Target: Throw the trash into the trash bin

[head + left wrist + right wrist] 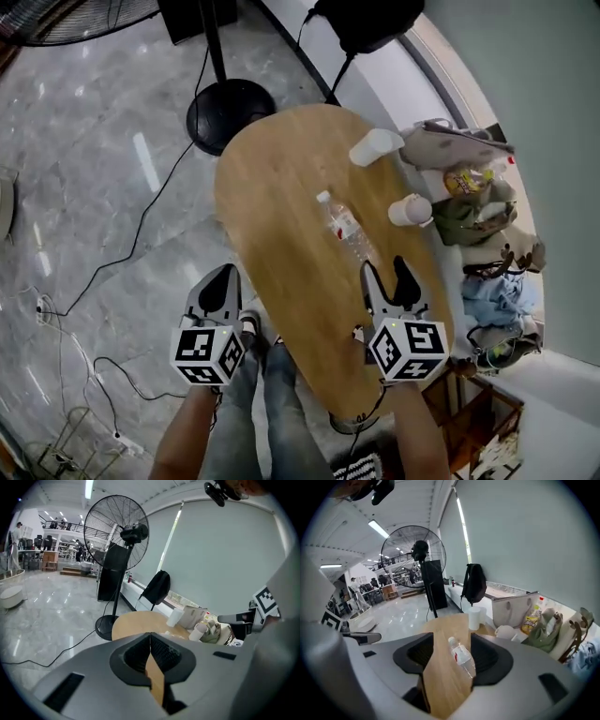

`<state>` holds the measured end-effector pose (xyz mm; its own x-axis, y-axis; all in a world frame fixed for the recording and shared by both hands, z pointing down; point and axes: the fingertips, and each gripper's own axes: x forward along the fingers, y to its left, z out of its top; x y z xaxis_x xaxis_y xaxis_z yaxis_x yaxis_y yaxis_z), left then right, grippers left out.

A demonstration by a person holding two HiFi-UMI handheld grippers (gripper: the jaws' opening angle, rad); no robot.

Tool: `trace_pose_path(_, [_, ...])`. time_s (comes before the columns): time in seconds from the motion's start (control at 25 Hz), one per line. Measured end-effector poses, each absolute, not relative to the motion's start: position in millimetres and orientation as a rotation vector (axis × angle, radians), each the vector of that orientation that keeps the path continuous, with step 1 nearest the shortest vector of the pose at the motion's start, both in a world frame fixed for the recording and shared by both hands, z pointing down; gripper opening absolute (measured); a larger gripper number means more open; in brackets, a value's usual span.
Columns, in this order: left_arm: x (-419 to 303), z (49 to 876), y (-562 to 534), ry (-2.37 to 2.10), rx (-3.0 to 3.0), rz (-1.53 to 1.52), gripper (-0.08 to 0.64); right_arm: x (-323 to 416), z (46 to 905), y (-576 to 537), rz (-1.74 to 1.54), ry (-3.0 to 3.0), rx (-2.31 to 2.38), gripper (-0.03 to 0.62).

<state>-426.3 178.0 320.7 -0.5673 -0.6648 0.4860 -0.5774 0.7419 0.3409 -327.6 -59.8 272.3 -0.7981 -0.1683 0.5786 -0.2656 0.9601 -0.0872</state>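
- The head view looks steeply down from above onto the oval tabletop (281, 206), with the left gripper (225, 274) and right gripper (384, 265) near the picture's lower edge.
- The left gripper view sits low beside the tabletop and faces level towards the standing fan (117, 527).
- The right gripper view sits close over the tabletop and faces along it.
- All three views share the tabletop and the fan.

- An oval wooden table (281, 216) stands on a grey marble floor (84, 169).
- A standing fan (117, 531) has its round black base on the floor just beside the table's far-left edge.
- A black cable (141, 234) trails across the floor left of the table.
- A grey bag (450, 147), a green bag (473, 217) and a blue cloth (495, 298) lie beyond the table's right edge.
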Motion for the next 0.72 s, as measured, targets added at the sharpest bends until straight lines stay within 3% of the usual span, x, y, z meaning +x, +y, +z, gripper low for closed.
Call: trace_pose_path(0.72, [-474, 417, 220, -2.38, 0.735, -0.254, 0.018, -437, 393, -60, -0.201, -2.2, -0.083, 0.256])
